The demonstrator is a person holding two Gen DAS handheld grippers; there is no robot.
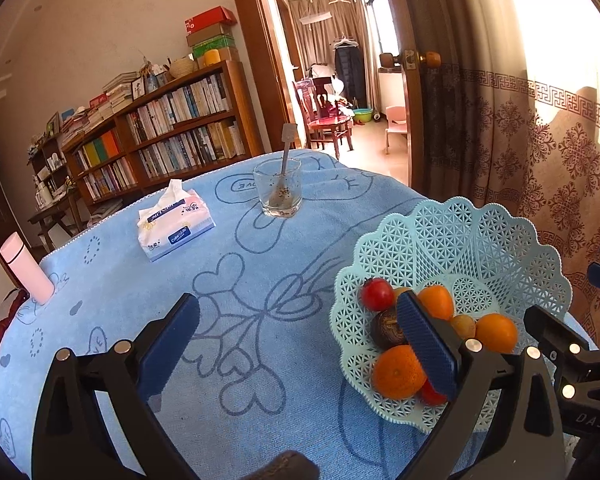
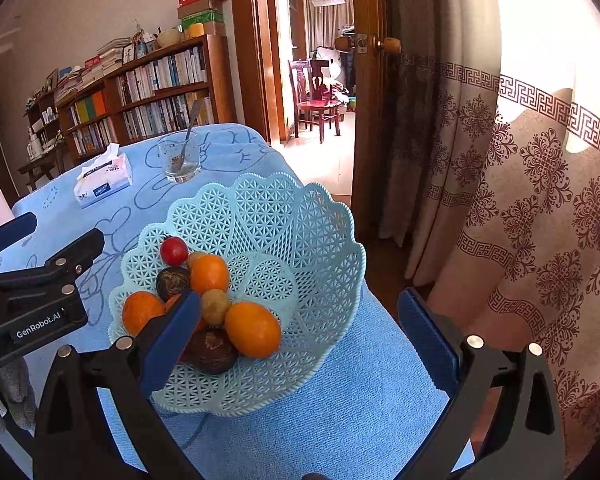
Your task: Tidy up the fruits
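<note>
A light blue lattice basket (image 1: 480, 240) (image 2: 300, 232) stands on the blue cloth at the table's right end. It holds several fruits: oranges (image 1: 398, 372) (image 2: 253, 329), a red tomato (image 1: 377, 294) (image 2: 174, 250), dark brown passion fruits (image 1: 388, 328) (image 2: 210, 350) and a small tan fruit (image 2: 216, 306). My left gripper (image 1: 296, 332) is open and empty, over the cloth left of the basket. My right gripper (image 2: 300, 320) is open and empty, its jaws either side of the basket's near part.
A glass with a spoon (image 1: 278, 192) (image 2: 179, 158), a tissue pack (image 1: 174, 224) (image 2: 104, 182) and a pink bottle (image 1: 26, 268) stand on the blue cloth (image 1: 240, 280). A curtain (image 2: 520, 200) hangs close on the right. A bookshelf and doorway are behind.
</note>
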